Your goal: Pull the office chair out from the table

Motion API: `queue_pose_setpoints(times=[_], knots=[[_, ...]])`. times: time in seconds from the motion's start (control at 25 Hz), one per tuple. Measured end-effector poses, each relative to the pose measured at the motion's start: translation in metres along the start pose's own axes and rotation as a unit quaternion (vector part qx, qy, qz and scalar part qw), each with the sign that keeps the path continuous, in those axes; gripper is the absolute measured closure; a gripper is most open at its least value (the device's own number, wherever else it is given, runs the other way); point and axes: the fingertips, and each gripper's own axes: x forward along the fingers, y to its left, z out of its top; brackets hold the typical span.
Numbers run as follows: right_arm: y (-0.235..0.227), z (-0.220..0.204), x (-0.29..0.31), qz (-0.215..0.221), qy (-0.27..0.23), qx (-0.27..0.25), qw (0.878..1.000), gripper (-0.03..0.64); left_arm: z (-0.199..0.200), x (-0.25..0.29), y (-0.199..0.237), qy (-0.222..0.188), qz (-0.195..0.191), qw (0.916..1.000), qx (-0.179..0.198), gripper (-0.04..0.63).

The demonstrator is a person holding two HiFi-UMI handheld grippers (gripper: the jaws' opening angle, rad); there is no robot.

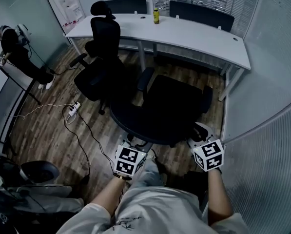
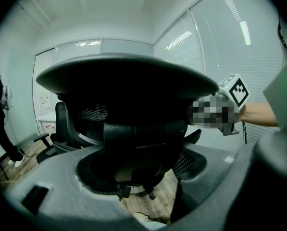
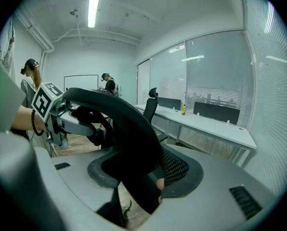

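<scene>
left gripper [image 1: 133, 144] and right gripper [image 1: 198, 136] clamped on office chair [image 1: 167, 106] backrest, chair apart from table [image 1: 199, 35]

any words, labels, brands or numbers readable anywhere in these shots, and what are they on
No text can be read in any view.
Sheets on the wall: too small and blurred.
Yellow bottle on the table: label too small.
Left marker cube and right marker cube: square patterns only, no letters.
Office chair: no print shows.
</scene>
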Motion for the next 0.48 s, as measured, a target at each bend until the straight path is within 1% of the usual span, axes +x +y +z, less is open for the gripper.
queue_pose_setpoints(times=[0.48], knots=[[0.020,-0.011,-0.032,0.011,0.002,0.000,1.000,0.439,-0.005,-0.032,-0.029,0.006,0.004,0.9999,-0.013,0.276]])
